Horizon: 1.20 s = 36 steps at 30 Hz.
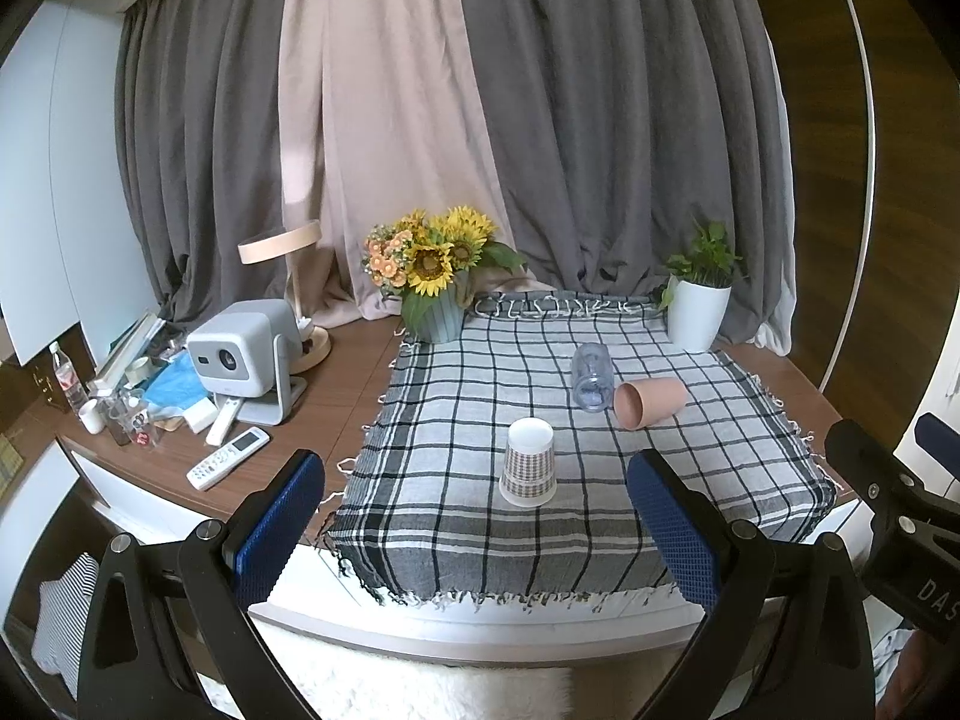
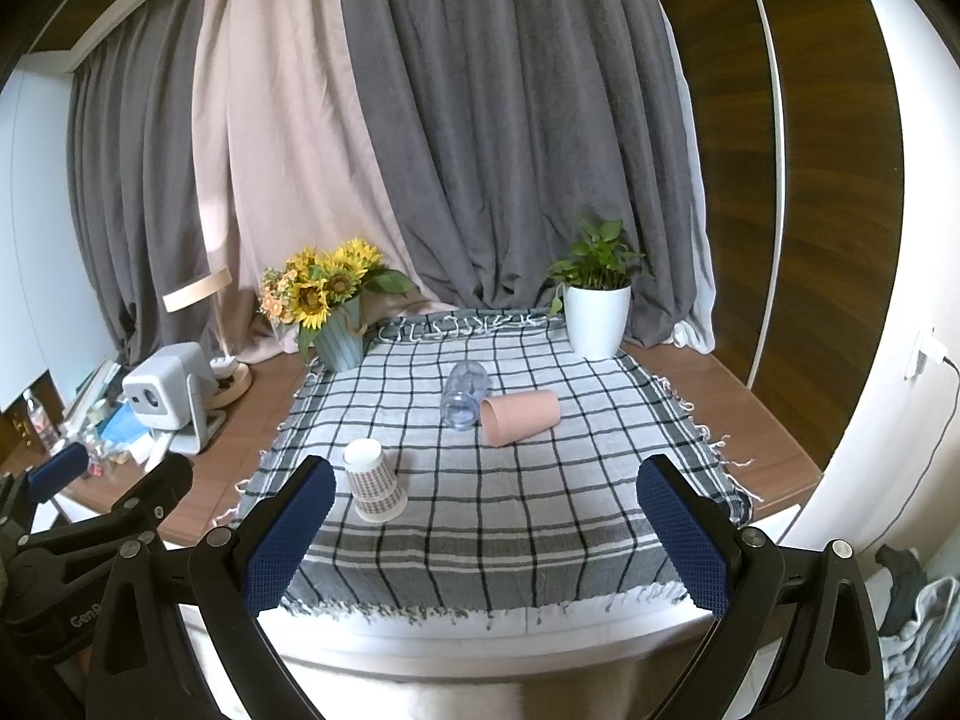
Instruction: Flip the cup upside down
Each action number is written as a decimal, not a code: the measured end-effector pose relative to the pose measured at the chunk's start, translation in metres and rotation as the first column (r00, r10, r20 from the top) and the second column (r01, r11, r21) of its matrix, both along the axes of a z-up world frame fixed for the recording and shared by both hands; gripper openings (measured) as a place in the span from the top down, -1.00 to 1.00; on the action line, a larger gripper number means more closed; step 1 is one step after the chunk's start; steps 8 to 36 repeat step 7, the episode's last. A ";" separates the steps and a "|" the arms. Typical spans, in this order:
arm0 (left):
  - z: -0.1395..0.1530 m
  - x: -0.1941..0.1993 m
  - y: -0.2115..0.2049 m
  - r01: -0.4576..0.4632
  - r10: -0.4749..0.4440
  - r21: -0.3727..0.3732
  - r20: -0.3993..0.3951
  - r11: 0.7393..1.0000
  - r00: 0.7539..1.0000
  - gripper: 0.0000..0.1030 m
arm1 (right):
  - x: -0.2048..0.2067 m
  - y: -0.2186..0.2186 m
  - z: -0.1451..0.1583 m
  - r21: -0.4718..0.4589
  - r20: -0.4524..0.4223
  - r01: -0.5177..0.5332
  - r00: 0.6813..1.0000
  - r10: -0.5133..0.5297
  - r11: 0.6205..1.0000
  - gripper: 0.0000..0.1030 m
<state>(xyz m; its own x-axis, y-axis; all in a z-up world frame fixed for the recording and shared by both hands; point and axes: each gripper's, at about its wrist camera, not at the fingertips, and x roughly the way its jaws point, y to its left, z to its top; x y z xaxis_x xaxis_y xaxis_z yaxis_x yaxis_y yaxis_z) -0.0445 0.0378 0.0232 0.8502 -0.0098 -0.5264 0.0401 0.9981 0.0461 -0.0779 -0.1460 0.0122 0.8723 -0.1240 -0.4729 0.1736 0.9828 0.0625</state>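
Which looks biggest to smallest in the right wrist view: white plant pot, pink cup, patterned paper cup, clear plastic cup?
1. pink cup
2. white plant pot, close to the pink cup but farther away, so unsure
3. patterned paper cup, nearest the camera
4. clear plastic cup

Grey curtains [image 1: 600,120] with a beige panel [image 1: 384,120] between them hang across the back wall behind a brown wooden desk [image 1: 336,372]. A checked cloth [image 1: 456,540] covers the desk's middle and drapes over its front edge. A white cabinet [image 1: 54,168] stands at the left, and dark wood panelling [image 2: 726,120] with a white trim strip lines the right. Soft daylight glows through the beige panel.
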 end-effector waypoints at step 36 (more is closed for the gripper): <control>0.000 0.000 -0.001 0.000 0.000 0.002 -0.002 1.000 1.000 -1.00 | 0.001 -0.001 0.002 0.000 -0.004 -0.004 1.000 0.004 1.000 -0.97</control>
